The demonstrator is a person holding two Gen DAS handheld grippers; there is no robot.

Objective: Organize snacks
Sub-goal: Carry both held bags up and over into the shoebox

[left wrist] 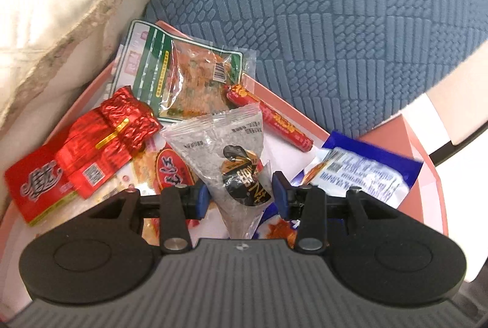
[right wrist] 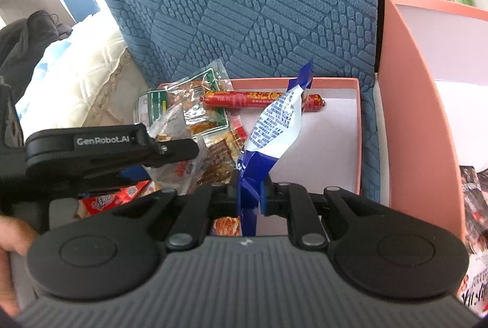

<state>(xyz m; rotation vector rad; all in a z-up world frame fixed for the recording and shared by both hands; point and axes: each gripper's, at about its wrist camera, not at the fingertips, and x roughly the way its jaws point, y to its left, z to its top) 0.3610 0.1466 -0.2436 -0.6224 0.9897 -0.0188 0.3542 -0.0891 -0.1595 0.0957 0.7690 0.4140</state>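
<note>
A pink box point(left wrist: 427, 175) holds mixed snacks. My left gripper point(left wrist: 241, 196) is open, its blue pads on either side of a clear grey-speckled triangular packet point(left wrist: 225, 145) without squeezing it. Around it lie red foil packets point(left wrist: 100, 142), a green-edged clear packet point(left wrist: 186, 71) and a red sausage stick point(left wrist: 271, 120). My right gripper point(right wrist: 251, 200) is shut on a blue and white packet point(right wrist: 271, 126) and holds it upright over the pink box point(right wrist: 358, 145). The packet also shows in the left wrist view point(left wrist: 372, 175). The left gripper body point(right wrist: 103, 151) shows at left in the right wrist view.
A blue textured cushion point(left wrist: 335, 23) stands behind the box. A cream quilted pillow point(left wrist: 61, 7) lies at left. A second pink box point(right wrist: 424, 114) at right holds dark snack packets point(right wrist: 475, 221).
</note>
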